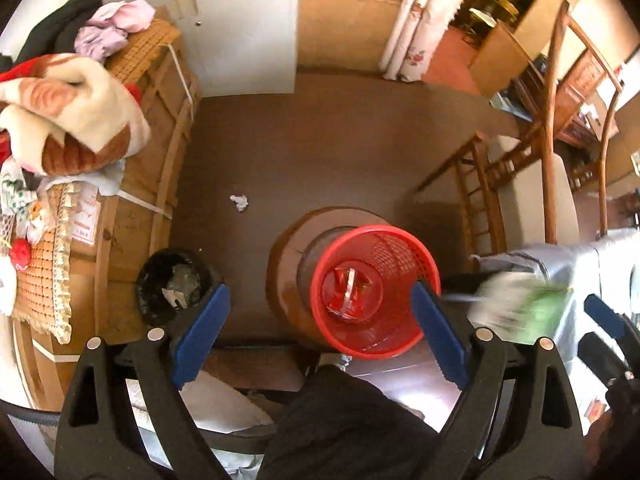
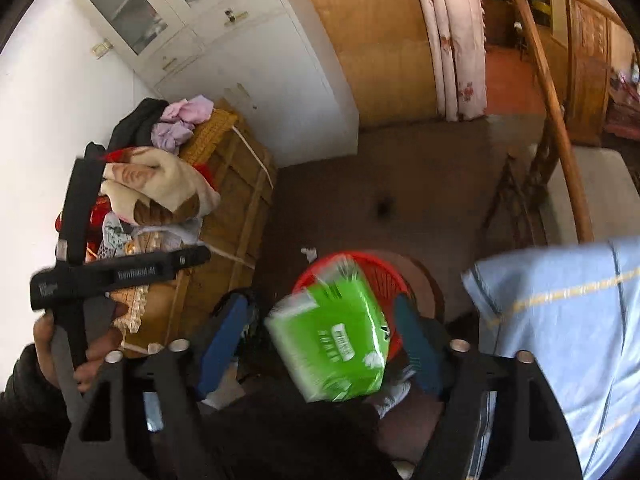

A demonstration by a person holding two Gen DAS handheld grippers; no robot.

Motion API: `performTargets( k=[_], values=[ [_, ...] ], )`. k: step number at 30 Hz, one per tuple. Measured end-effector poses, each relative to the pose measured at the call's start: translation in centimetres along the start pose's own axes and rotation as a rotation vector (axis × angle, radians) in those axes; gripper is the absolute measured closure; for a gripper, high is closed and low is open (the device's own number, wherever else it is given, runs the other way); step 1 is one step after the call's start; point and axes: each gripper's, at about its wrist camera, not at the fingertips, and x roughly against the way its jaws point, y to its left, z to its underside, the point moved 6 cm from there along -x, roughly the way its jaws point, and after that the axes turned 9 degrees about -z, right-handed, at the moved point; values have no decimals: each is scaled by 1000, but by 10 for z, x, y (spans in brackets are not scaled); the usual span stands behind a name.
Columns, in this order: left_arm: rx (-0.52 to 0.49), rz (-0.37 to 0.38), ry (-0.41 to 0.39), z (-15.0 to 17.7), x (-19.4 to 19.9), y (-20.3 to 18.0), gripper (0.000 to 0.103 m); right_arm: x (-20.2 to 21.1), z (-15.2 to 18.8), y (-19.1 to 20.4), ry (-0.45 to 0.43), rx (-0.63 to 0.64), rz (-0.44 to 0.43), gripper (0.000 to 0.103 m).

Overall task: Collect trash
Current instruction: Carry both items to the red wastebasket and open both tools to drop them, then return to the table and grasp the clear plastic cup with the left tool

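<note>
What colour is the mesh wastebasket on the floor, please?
Red mesh wastebasket; clearest in the left wrist view.

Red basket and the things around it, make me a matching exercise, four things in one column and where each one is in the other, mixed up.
Things:
1. red basket
2. green packet
3. crumpled white paper
4. black-lined bin

Places:
A. alone on the bare brown floor
B. beside the wooden crate, left of the left gripper's fingers
C. blurred, between the right gripper's blue fingers
D. on a round brown stand, red wrapper inside

Pairs: 1-D, 2-C, 3-A, 4-B
</note>
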Motion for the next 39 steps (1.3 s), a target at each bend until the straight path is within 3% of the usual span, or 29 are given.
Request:
performTargets(
  k=[4,10,22,31,39],
  values=[
    [-4,15,-2,-6,0,-6,14,12,-2,-12,-15,-23,30,25],
    [-102,66,-21,-14,8,-54,14,45,9,-40,-79,-115,89,25],
    [-405,194,-82,3,46,-196,14,146,64,-93,-262,-285,270,24],
    [-684,295,-109,57,77,-311,13,229,137,-126,-419,-473,429,21],
    [-975,387,-99,141,100,-402,12,289,223,-144,-549,-677,568,21]
  ],
)
